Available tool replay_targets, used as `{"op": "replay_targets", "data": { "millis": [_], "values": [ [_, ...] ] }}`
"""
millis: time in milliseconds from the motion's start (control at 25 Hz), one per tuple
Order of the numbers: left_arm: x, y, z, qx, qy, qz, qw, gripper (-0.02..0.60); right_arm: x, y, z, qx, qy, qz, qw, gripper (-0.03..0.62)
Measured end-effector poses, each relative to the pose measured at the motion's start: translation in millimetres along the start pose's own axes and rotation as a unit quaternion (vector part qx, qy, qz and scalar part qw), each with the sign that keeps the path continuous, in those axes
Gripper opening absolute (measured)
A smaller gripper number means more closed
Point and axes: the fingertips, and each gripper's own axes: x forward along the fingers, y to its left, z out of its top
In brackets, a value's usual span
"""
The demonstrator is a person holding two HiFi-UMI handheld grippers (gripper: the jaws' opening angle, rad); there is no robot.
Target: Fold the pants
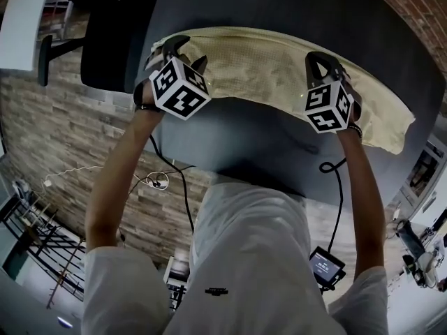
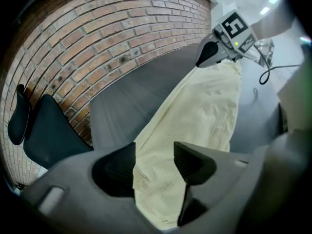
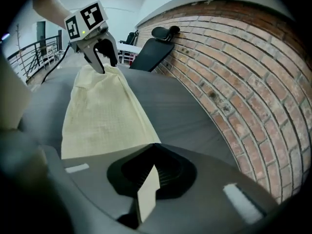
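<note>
Pants, pale yellow, lie as one long band on the dark grey table. In my head view the band arcs from about 10 o'clock to about 3 o'clock of the frame, with its right end near the table's edge. A brick wall stands beyond the far side of the table, and a dark chair sits against it at 8 o'clock in the left gripper view. I see the left gripper at 10 o'clock in the head view, over the band's left end, and the right gripper at 2 o'clock, over the band short of its right end. In the left gripper view the left gripper has its jaws spread wide. The pants pass through the gap and run away toward 1 o'clock, and I see neither pad pressing on the cloth. The right gripper sits at the far end of that run. In the right gripper view the right gripper has its jaws closed together on a narrow fold of the pants, with a small tab of cloth standing between the pads. The left gripper shows at 11 o'clock, jaws apart above the cloth. A black cable hangs below the right hand.
</note>
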Motion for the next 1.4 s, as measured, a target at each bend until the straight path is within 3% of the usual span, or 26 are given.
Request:
{"op": "replay_targets", "data": {
  "millis": [360, 880, 1400],
  "values": [
    [-39, -89, 72, 0.022, -0.046, -0.018, 0.9985, 0.249, -70, -16, -61, 0.095, -0.037, -0.007, 0.995, 0.006],
    [-57, -210, 188, 0.065, -0.071, -0.040, 0.9946, 0.248, -159, -62, -185, 0.129, -0.051, -0.035, 0.990, 0.006],
    [-40, -346, 303, 0.110, -0.089, -0.082, 0.9866, 0.247, -215, -117, -328, 0.168, -0.044, -0.063, 0.983, 0.006]
  ]
}}
